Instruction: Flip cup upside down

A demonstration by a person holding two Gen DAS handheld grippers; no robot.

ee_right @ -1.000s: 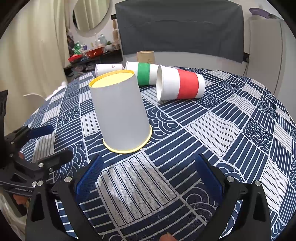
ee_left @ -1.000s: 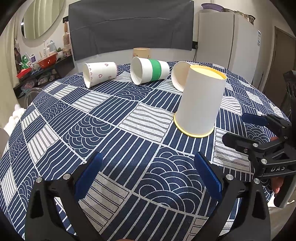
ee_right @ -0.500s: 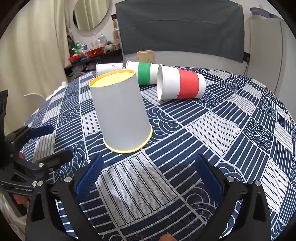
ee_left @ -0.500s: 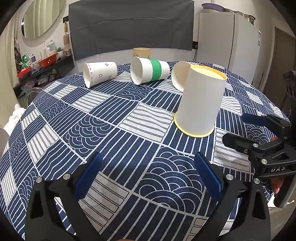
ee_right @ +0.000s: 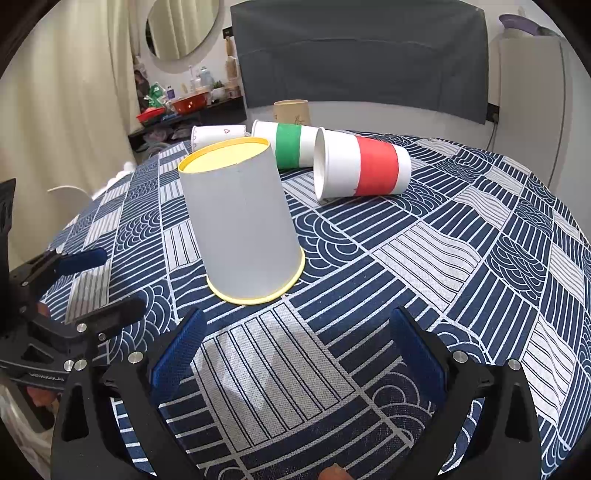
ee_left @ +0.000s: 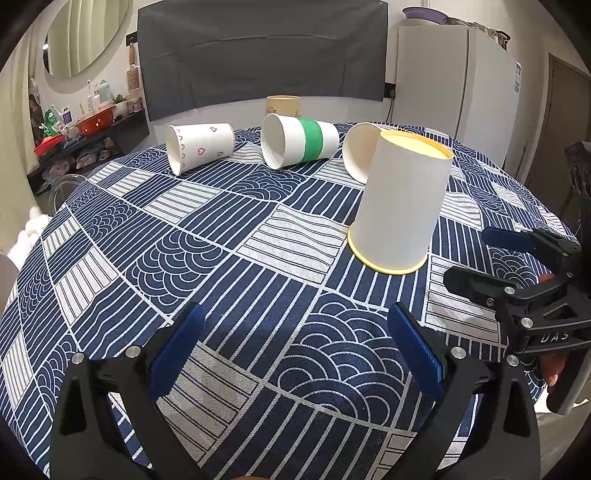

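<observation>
Home dining area, patterned tablecloth [ee_left: 229, 236], fridge [ee_left: 454, 81], round mirror [ee_left: 85, 33], cluttered shelf [ee_left: 85, 129]

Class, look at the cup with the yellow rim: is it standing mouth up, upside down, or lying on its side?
Upside down. The yellow-rimmed cup stands with its wide mouth on the tablecloth and its narrower base on top.
</observation>
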